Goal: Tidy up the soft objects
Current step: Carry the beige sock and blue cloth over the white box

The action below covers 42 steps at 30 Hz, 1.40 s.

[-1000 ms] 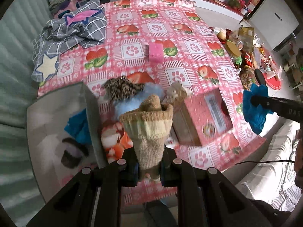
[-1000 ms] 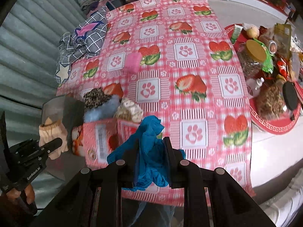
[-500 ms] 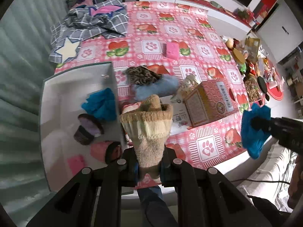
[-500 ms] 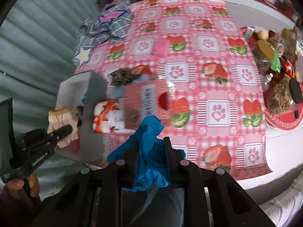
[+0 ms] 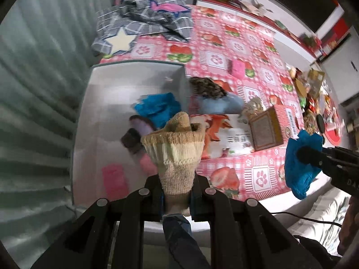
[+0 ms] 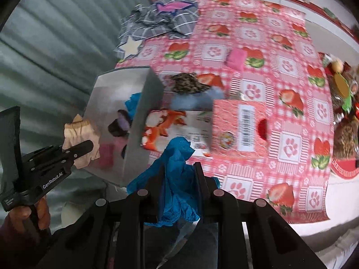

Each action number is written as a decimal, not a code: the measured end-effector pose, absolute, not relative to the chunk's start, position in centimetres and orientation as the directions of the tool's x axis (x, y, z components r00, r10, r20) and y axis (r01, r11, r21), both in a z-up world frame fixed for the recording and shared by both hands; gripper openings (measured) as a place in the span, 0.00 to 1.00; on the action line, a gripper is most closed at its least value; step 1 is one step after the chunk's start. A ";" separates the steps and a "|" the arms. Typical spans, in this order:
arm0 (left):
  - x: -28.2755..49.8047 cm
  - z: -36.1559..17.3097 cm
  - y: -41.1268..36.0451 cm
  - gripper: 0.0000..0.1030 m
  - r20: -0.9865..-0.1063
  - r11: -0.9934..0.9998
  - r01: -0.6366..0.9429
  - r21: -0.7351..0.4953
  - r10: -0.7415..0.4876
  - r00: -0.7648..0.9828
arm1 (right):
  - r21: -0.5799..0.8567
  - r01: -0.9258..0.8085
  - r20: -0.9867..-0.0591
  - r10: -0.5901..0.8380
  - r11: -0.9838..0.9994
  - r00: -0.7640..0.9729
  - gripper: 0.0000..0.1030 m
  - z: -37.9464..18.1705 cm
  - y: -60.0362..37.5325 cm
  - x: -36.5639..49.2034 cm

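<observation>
A: What has changed in the last second?

B: The left tool, pinching a beige knitted sock between its fingers, has swung from over the boxes toward the grey bin. A second ago the bin showed only as a sliver at lower left of the left wrist view; now its open inside fills the left middle of that frame, and the sock hangs over its near right part.

A: And the right tool?

B: The right tool is pressed on a crumpled blue cloth and has kept it throughout. In its own view the cloth sits at lower centre, above the pink strawberry tablecloth near the table's front edge, to the right of the bin.

A: What is in the bin?

B: A blue cloth piece, a purple-and-dark sock, and a pink item toward the bin's near side. Motion blur hides finer detail.

A: What remains on the table?

B: A leopard-print item on a pale blue fluffy one, a pink block, a fox-printed box, a pink carton, and a grey plaid cloth at the top.

A: So what does it mean?

B: Likely the sock is about to be dropped in, with the blue cloth next.
</observation>
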<state>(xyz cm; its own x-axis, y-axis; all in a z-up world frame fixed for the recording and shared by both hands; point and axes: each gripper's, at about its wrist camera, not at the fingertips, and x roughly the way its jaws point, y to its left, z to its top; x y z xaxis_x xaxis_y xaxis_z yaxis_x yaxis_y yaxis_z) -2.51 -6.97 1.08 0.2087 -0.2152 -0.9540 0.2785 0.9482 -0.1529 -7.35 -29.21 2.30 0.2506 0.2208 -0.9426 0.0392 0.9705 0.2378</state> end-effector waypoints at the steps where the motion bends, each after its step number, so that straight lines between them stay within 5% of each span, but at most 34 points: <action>1: -2.5 1.0 -6.4 0.17 -0.954 0.952 0.264 -0.154 -0.213 0.210 | 0.237 0.030 -0.943 0.223 0.971 0.248 0.23 2.3 -28.8 -7.2; 42: -1.8 -1.0 0.1 0.17 -0.967 0.984 0.101 -0.150 -0.167 0.193 | 0.268 -0.212 -0.943 0.301 0.940 0.144 0.23 1.0 -16.9 -2.2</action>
<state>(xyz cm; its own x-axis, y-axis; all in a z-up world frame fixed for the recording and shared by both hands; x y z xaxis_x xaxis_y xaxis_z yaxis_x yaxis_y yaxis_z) -1.84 0.13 -0.99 0.1929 -0.1669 -0.9669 0.1009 0.9836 -0.1496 -2.17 -16.95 0.96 0.1437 0.3009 -0.9428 -0.2116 0.9400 0.2677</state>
